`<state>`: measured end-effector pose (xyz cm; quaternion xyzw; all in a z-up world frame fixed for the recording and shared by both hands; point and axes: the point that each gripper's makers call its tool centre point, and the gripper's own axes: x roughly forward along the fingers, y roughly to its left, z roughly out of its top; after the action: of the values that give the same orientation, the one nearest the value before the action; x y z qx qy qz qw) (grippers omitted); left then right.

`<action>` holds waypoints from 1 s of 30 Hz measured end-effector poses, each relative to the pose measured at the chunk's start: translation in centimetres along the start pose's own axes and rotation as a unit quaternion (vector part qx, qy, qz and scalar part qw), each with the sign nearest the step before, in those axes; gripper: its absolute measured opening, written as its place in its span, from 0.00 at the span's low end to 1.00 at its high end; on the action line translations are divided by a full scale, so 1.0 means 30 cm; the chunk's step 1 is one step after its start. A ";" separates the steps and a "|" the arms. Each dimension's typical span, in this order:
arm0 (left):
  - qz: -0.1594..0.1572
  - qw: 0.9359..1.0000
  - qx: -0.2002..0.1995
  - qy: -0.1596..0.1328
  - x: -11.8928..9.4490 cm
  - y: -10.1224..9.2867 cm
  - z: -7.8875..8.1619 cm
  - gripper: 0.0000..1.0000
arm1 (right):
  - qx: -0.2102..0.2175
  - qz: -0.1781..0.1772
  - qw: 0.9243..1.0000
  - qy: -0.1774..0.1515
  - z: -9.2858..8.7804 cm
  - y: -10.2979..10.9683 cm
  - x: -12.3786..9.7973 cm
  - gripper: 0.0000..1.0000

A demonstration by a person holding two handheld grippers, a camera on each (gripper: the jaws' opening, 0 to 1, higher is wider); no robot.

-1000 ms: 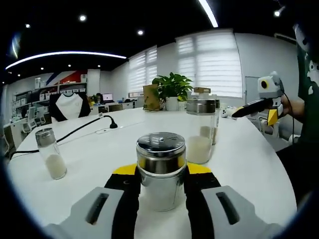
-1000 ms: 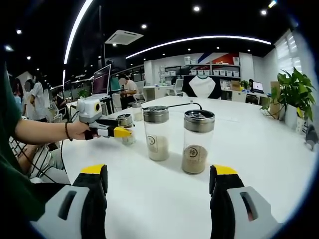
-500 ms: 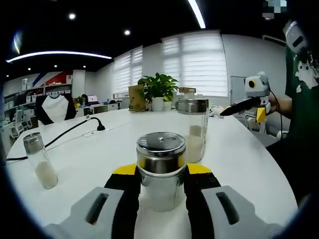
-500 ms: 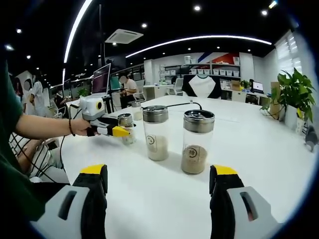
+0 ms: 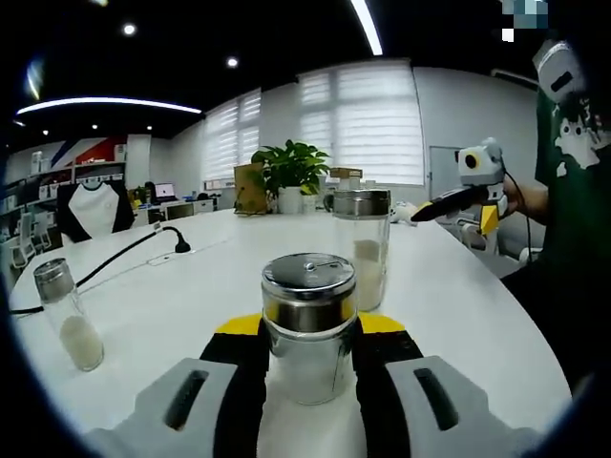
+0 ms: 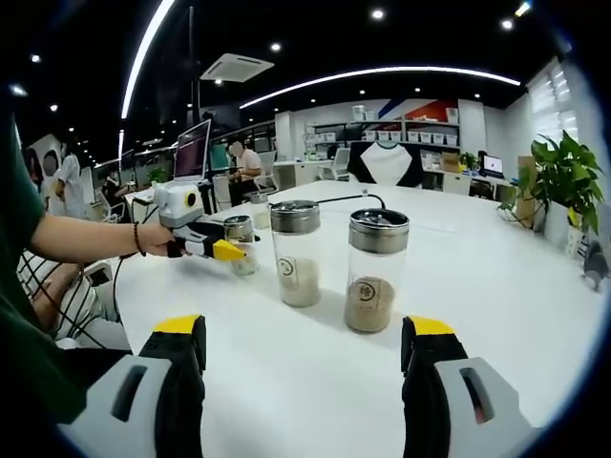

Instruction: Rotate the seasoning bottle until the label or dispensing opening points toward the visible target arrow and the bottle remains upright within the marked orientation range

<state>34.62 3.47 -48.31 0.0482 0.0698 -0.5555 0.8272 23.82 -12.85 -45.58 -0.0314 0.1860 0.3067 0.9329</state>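
In the left gripper view, the bottle (image 5: 308,324) stands upright at lower centre, clamped between the left gripper's (image 5: 307,358) jaws. Two more shakers stand on the table (image 5: 191,296): one (image 5: 361,246) right behind, one (image 5: 67,313) at far left. In the right gripper view, the right gripper (image 6: 304,363) is wide open, empty, with two jars (image 6: 295,252) (image 6: 375,270) ahead.

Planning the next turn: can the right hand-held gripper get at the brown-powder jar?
Probably yes: the right hand-held gripper is open, and bare table lies between it and the brown-powder jar.
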 end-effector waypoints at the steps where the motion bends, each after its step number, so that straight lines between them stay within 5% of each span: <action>1: 0.000 1.000 0.001 0.000 0.002 -0.001 0.000 0.36 | 0.000 0.000 1.000 0.001 -0.001 0.000 0.001 0.86; 19: -0.004 1.000 -0.005 -0.008 0.001 -0.004 0.004 0.36 | 0.004 -0.002 1.000 0.005 -0.012 -0.006 0.006 0.85; 24: -0.004 1.000 0.000 -0.011 -0.009 -0.025 0.019 0.48 | 0.004 -0.002 1.000 0.004 -0.010 -0.009 0.008 0.85; 30: 0.015 1.000 0.005 -0.017 -0.034 -0.043 0.040 0.51 | 0.004 -0.001 1.000 0.004 -0.011 -0.007 0.009 0.85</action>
<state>33.10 3.73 -46.96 0.0442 0.0522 -0.5442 0.8362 24.04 -12.92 -45.99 -0.0291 0.1910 0.3052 0.9325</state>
